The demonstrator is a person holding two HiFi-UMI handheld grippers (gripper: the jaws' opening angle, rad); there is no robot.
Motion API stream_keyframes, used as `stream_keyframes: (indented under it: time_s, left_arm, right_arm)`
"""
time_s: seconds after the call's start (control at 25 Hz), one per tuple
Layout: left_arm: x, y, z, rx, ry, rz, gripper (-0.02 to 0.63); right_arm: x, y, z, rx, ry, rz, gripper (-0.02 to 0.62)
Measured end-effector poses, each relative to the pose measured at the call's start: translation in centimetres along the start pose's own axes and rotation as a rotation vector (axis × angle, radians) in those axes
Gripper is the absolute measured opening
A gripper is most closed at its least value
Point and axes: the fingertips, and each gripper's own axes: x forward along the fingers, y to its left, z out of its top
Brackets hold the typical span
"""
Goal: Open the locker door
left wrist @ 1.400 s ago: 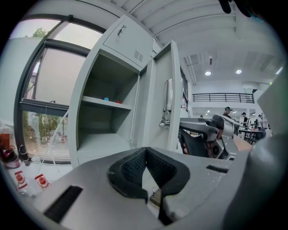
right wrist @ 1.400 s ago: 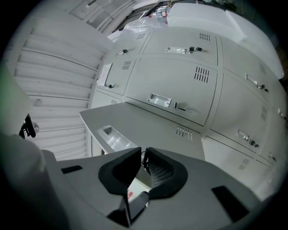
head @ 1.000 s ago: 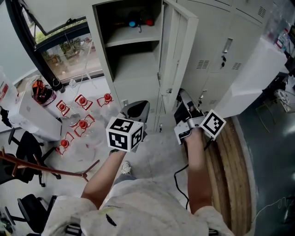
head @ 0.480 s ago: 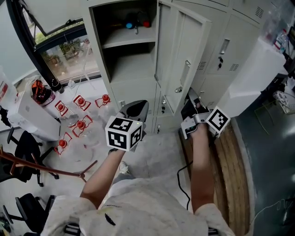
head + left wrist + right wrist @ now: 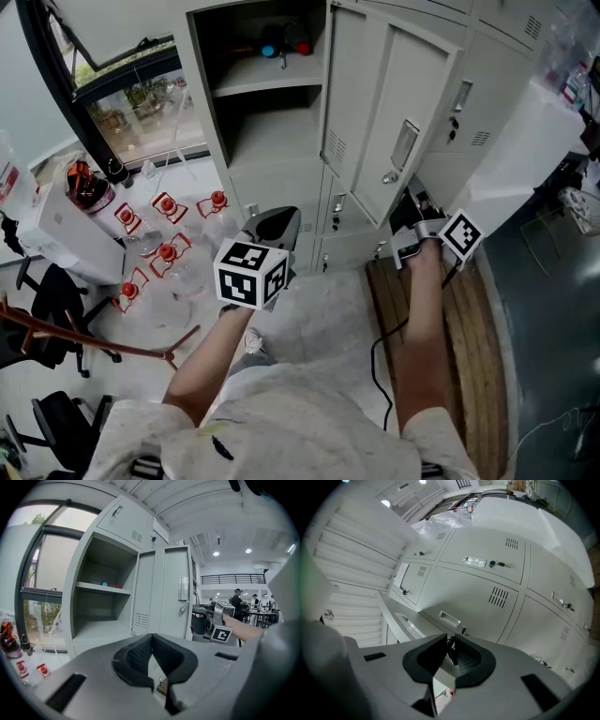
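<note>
Your right tool [image 5: 412, 206] is clamped on the lower free edge of the upright locker door [image 5: 384, 112], which is hinged at its left beside the compartment [image 5: 272, 122], while your left tool [image 5: 274, 225], jaws together and empty, hangs well apart, farther from it.

The locker door [image 5: 389, 112] is smooth, matt-painted grey metal; the floor boards [image 5: 473, 356] are grooved wood.
</note>
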Motion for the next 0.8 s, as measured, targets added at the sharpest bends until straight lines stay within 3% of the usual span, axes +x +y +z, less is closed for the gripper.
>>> stream_keyframes:
  time_s: [0.44,0.8]
  left_arm:
    - [0.4,-0.2,0.1,0.003,0.000,-0.017,0.006]
    - [0.4,-0.9,0.0,0.004,0.005,-0.033,0.006]
  right_arm:
    - [0.6,-0.6,1.2,-0.050,0.066,0.033,0.051]
    - [-1.3,0.6,2.4,-0.160,-0.003,-0.024,0.051]
